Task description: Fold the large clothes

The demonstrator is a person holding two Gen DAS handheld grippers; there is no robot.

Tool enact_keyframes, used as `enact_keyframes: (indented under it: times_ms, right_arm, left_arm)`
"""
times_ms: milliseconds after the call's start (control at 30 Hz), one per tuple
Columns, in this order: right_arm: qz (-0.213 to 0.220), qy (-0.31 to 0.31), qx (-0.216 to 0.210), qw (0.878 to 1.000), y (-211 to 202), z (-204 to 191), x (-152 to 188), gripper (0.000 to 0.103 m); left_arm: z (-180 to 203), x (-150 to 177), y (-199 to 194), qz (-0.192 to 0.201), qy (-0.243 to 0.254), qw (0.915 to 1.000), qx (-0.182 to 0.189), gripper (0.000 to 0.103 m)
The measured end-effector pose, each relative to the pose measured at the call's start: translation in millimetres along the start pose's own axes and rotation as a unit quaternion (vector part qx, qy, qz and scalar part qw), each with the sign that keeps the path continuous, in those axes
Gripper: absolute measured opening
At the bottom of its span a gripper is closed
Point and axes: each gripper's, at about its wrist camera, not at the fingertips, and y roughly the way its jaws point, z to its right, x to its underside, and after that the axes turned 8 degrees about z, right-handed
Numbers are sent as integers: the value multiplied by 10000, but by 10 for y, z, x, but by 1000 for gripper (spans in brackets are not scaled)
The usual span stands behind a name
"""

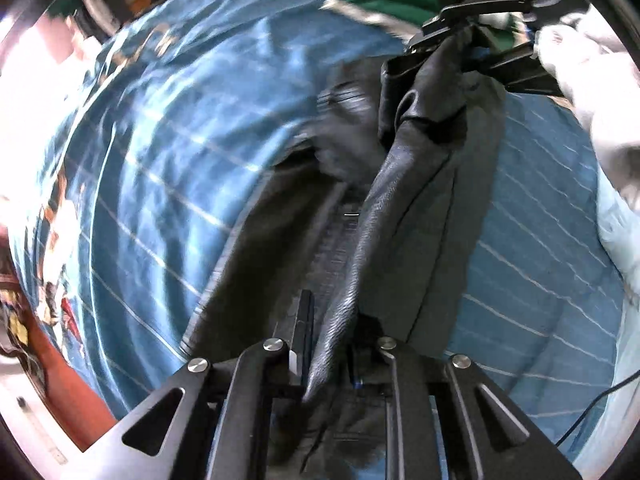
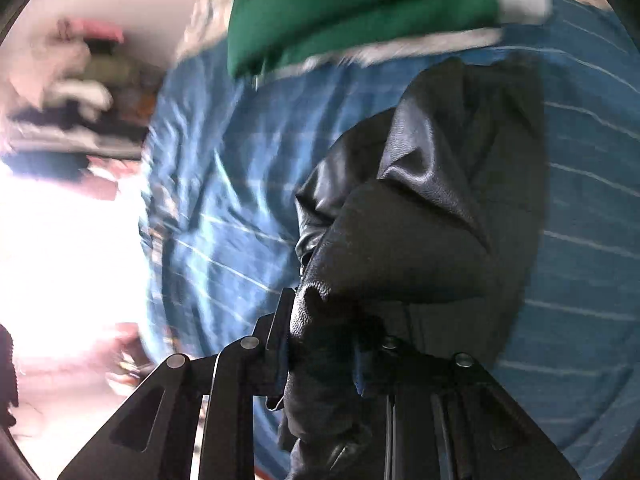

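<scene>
The left gripper (image 1: pixel 332 344) and the right gripper (image 2: pixel 320 332) were each clamped on the black leather garment (image 1: pixel 404 200), stretched above the blue striped bedspread (image 1: pixel 160 160), with green cloth (image 2: pixel 340 12) at the far edge.

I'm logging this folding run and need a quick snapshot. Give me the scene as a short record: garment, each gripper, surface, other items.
garment: black leather-like jacket, lifted and stretched between both grippers
left gripper: shut on a jacket fold
right gripper: shut on bunched jacket fabric; also seen in the left wrist view at upper right
surface: blue bedspread with thin pale stripes
other items: green cloth at the far edge of the bedspread
image quality: motion blur in both views
</scene>
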Motion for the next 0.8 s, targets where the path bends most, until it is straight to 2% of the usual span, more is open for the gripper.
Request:
enact_keyframes:
  times_ms: [67, 133, 167, 200, 233, 300, 367, 400, 433, 500, 633, 733, 800]
  right_arm:
    - [-174, -109, 346, 9992, 391, -172, 8, 26]
    - [-261, -117, 520, 9982, 601, -206, 35, 27]
    - [-262, -156, 579, 9979, 663, -220, 44, 30]
    - [-272, -180, 561, 9979, 692, -250, 40, 37]
    - [-305, -220, 491, 9981, 693, -263, 50, 40]
    - [-350, -211, 119, 9991, 646, -276, 47, 58]
    - [-505, 1, -730, 9961, 515, -193, 35, 65]
    - [-549, 116, -966, 9937, 438, -122, 37, 65]
    - [-529, 260, -1167, 9914, 307, 0, 39, 65]
    - [-298, 422, -1190, 9915, 22, 279, 53, 71]
    - [281, 737, -373, 9962, -432, 1188, -3, 73]
    - [390, 1147, -98, 9926, -401, 1860, -101, 73]
    - [332, 1309, -307, 9904, -223, 2171, -186, 73]
  left_arm:
    - [-250, 22, 191, -80, -151, 9999, 15, 25]
    - [-452, 78, 362, -184, -290, 9994, 73, 31]
    - [-534, 109, 424, -260, -375, 9989, 116, 36]
    - [-614, 136, 465, -345, -483, 9982, 115, 45]
    - [-674, 164, 488, -420, -575, 9974, 80, 50]
    - [-850, 271, 464, -623, -894, 9940, 16, 61]
    - [-975, 377, 391, -734, -1168, 9904, -51, 72]
    - [-1023, 429, 351, -794, -1289, 9885, -74, 74]
    - [-1052, 468, 315, -824, -1363, 9872, -106, 74]
    - [-1052, 497, 267, -784, -1358, 9875, -160, 76]
    - [-884, 420, 397, -614, -1134, 9911, -339, 82]
    - [-728, 402, 562, -532, -871, 9934, -527, 82]
    - [-680, 454, 664, -571, -786, 9933, -633, 82]
